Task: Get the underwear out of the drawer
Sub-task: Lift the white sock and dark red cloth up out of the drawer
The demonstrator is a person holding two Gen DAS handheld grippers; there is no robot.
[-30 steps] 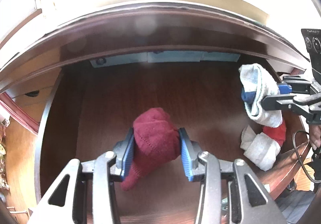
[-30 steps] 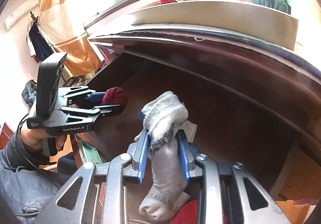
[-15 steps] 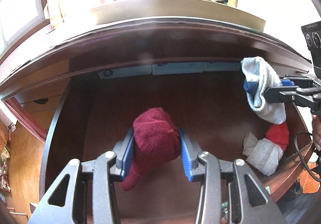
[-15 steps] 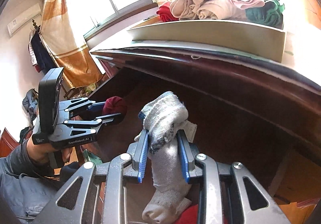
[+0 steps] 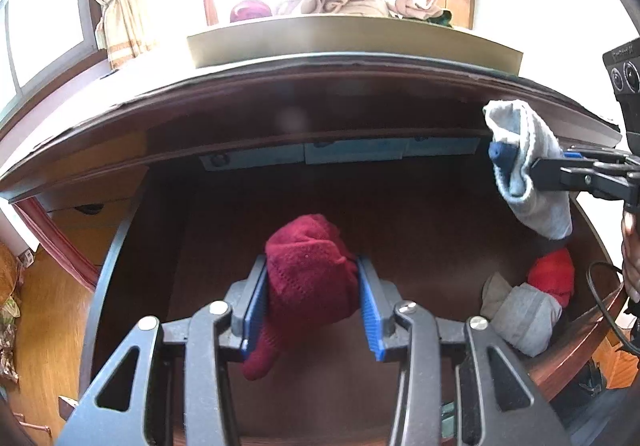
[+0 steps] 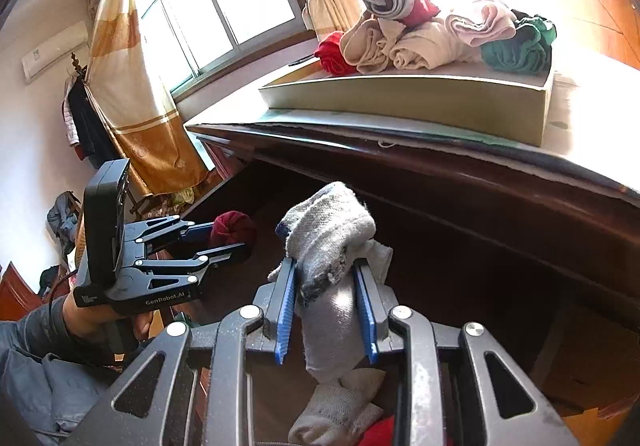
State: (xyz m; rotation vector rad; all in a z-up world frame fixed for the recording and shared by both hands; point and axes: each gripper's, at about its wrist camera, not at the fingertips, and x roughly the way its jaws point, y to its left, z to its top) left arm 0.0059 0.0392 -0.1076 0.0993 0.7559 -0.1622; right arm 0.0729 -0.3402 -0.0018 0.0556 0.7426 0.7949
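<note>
Maroon sock (image 5: pixel 310 278) clamped in left gripper (image 5: pixel 312 310), grey sock (image 6: pixel 328 266) in right gripper (image 6: pixel 326 310); both best raised clear of the drawer (image 5: pixel 120 246) rim.

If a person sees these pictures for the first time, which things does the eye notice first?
First, the dark red sock clamped in the left gripper above the open drawer. Then the grey sock gripped by the right gripper, and the pile of rolled clothes in the tray on top.
</note>
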